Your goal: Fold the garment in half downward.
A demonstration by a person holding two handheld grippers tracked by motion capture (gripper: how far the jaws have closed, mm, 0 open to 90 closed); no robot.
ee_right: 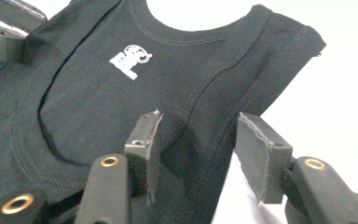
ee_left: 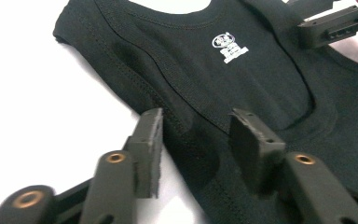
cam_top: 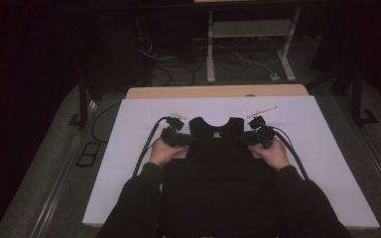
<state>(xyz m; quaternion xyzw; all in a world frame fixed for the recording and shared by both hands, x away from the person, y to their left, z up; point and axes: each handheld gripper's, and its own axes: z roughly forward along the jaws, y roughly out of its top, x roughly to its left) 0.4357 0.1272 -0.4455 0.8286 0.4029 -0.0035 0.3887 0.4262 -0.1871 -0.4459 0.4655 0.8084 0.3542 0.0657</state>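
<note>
On the white surface (cam_top: 129, 163), from above: black vest (cam_top: 218, 168) flat, neck away, a tool at each armhole. Left tool (ee_left: 196, 135): jaws parted, straddling armhole edge, not clamped. Right tool (ee_right: 198, 140): likewise parted astride opposite edge.

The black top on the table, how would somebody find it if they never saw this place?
Look at the big white table in the dark room. The black sleeveless top lies flat in its middle, neck hole pointing away from the person. It is the one dark garment there, with a small white logo under the neckline and a gripper at each armhole.
</note>
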